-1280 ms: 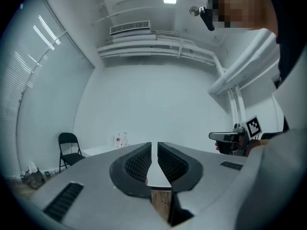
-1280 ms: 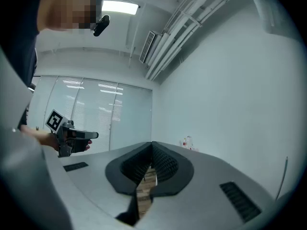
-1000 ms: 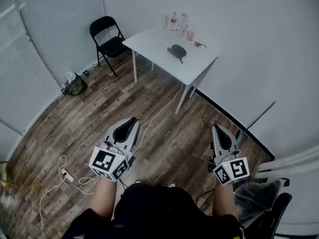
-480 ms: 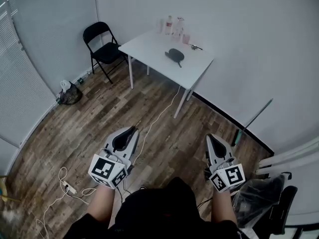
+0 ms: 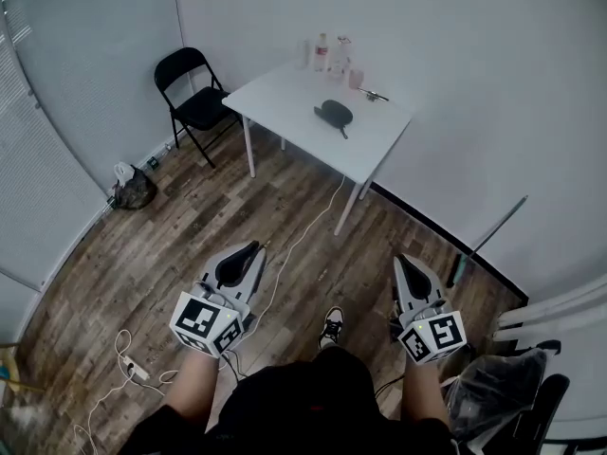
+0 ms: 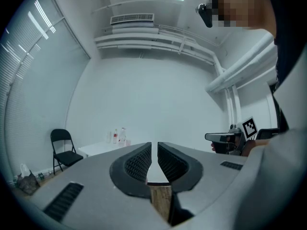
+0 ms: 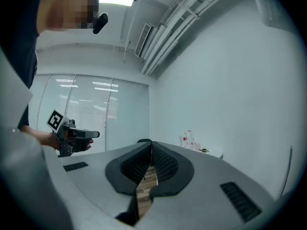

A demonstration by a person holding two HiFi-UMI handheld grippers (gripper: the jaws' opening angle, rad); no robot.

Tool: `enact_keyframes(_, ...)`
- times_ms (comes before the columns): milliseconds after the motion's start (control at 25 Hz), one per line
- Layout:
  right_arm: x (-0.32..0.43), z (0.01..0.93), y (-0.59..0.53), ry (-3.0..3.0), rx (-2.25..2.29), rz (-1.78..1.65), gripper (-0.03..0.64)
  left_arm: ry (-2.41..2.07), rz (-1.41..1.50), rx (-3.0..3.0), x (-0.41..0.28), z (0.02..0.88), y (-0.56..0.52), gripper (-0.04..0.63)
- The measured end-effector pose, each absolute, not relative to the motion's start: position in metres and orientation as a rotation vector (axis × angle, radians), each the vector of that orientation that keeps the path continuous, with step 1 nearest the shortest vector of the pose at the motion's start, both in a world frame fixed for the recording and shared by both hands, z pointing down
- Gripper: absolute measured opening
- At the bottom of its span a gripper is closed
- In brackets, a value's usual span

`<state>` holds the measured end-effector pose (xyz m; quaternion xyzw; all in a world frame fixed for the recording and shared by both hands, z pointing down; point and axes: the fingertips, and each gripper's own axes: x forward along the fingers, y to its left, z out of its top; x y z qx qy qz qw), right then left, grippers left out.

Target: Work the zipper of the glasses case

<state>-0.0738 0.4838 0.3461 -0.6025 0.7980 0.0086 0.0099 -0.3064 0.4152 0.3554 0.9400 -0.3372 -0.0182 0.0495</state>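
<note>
The person is standing on the wooden floor [image 5: 199,235], well apart from the white worktop [image 5: 285,93] in the upper middle of the head view. The dark glasses case [image 5: 334,112] is lying on that worktop, towards its right half, with nothing touching it. A few bottles [image 5: 328,53] are standing at the worktop's far edge near the wall, and a black folding chair [image 5: 194,98] is standing just left of it.

The left tool [image 5: 252,247] is sitting at the lower left of the frame and the right tool [image 5: 399,260] at the lower right, both pointing up the frame towards the worktop. In the left gripper view the left tool [image 6: 154,145] is showing its jaws pressed together with nothing between them. In the right gripper view the right tool [image 7: 149,142] is likewise showing its jaws together and empty.

A white cable [image 5: 303,230] is trailing across the floor from the worktop's legs, and one shoe [image 5: 331,325] is showing at the bottom centre.
</note>
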Motion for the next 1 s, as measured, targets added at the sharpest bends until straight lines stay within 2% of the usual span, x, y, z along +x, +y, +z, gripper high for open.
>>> enact_keyframes(320, 0.002, 0.331, 0.389, 2.514, -1.831, 0.016, 0.02, -1.058, -0.054, 2.852, -0.227, 0.336, 0.329, 0.057)
enact_keyframes(680, 0.128, 0.344, 0.293, 2.521, -1.839, -0.079, 0.02, -1.155, -0.044, 2.804, -0.116, 0.337, 0.24, 0.057)
enact_keyframes(1000, 0.186, 0.364, 0.225, 2.526, -1.806, -0.194, 0.02, -1.2, 0.027, 2.774, -0.066, 0.348, 0.19, 0.057)
